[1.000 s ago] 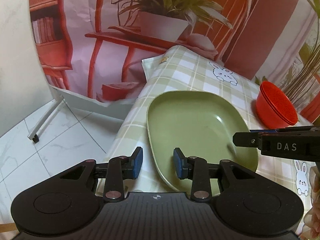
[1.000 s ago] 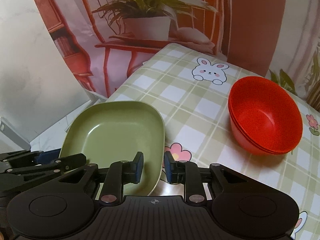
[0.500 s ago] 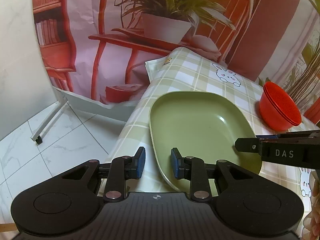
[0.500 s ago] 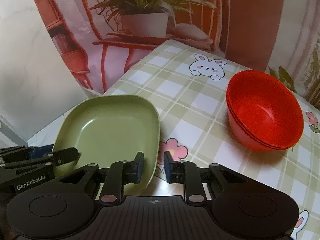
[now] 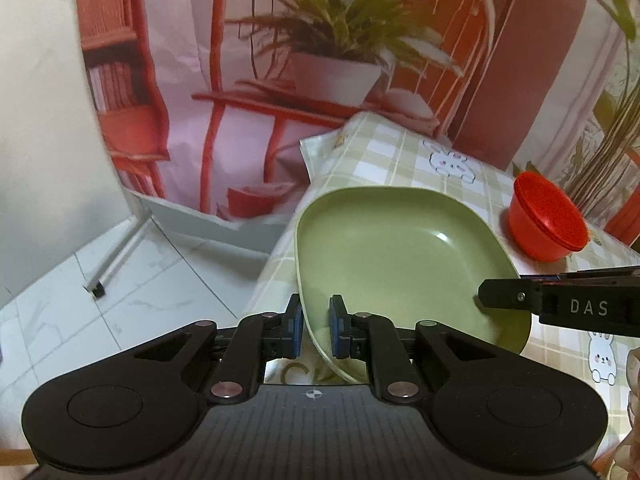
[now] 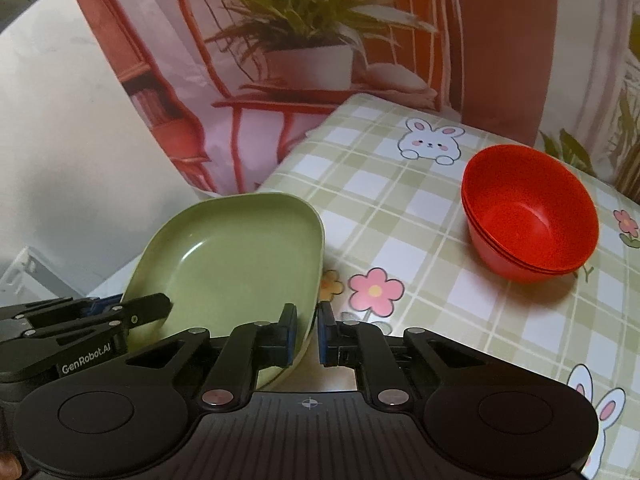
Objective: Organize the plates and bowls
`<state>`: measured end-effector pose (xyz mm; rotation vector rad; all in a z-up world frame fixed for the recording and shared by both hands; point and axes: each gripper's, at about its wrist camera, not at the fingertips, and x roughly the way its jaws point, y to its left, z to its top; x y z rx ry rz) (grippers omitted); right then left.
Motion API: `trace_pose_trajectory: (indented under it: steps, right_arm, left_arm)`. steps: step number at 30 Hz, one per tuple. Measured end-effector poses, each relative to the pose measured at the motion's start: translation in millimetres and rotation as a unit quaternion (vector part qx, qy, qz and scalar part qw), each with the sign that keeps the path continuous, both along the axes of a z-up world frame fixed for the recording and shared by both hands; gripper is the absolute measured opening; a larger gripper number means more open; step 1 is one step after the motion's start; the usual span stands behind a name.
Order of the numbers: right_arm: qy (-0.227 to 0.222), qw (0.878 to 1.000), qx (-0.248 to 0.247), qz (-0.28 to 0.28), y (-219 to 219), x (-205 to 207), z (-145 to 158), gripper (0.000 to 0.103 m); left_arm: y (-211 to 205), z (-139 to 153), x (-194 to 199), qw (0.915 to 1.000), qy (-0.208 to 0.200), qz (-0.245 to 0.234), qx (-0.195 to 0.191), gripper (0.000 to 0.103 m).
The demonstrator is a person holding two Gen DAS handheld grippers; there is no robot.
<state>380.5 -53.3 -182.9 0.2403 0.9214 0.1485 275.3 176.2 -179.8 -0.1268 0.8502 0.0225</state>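
A pale green plate (image 5: 400,252) with rounded corners hangs a little above the table's left edge, held from both sides. My left gripper (image 5: 316,320) is closing, its blue pads pressing on the plate's near left rim. My right gripper (image 6: 307,328) is shut on the plate's (image 6: 232,252) near right rim. In each wrist view the other gripper's fingers (image 5: 504,296) (image 6: 148,308) reach over the plate from the side. A stack of nested red bowls (image 6: 528,216) stands upright on the table to the far right, also visible as red bowls (image 5: 548,224) in the left wrist view.
The table wears a green checked cloth (image 6: 400,200) with rabbits and flowers. Its left edge drops to a white tiled floor (image 5: 100,300). A printed backdrop (image 5: 320,60) with a plant and red furniture hangs just behind the table.
Both grippers have closed on the green plate's near rim. The plate has come up off the cloth with both hands rising.
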Motion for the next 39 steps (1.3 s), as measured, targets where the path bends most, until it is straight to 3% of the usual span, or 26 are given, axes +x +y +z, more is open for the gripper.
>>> trace_pose_trajectory:
  steps: [12, 20, 28, 39]
  right_arm:
    - [-0.039, 0.999, 0.028, 0.0, -12, -49, 68, 0.01]
    - [-0.06, 0.997, 0.041, -0.014, -41, -90, 101, 0.01]
    - [-0.07, 0.996, 0.037, -0.03, -78, -144, 116, 0.01]
    - [-0.067, 0.996, 0.041, -0.049, -118, -216, 114, 0.011]
  left_arm:
    - [-12, 76, -43, 0.9992, -0.036, -0.003, 0.015, 0.014]
    - [-50, 113, -72, 0.997, -0.065, -0.026, 0.033, 0.015]
    - [-96, 122, -105, 0.9954, -0.075, -0.052, 0.027, 0.016]
    - [-144, 112, -153, 0.9932, -0.064, -0.096, 0.017, 0.018]
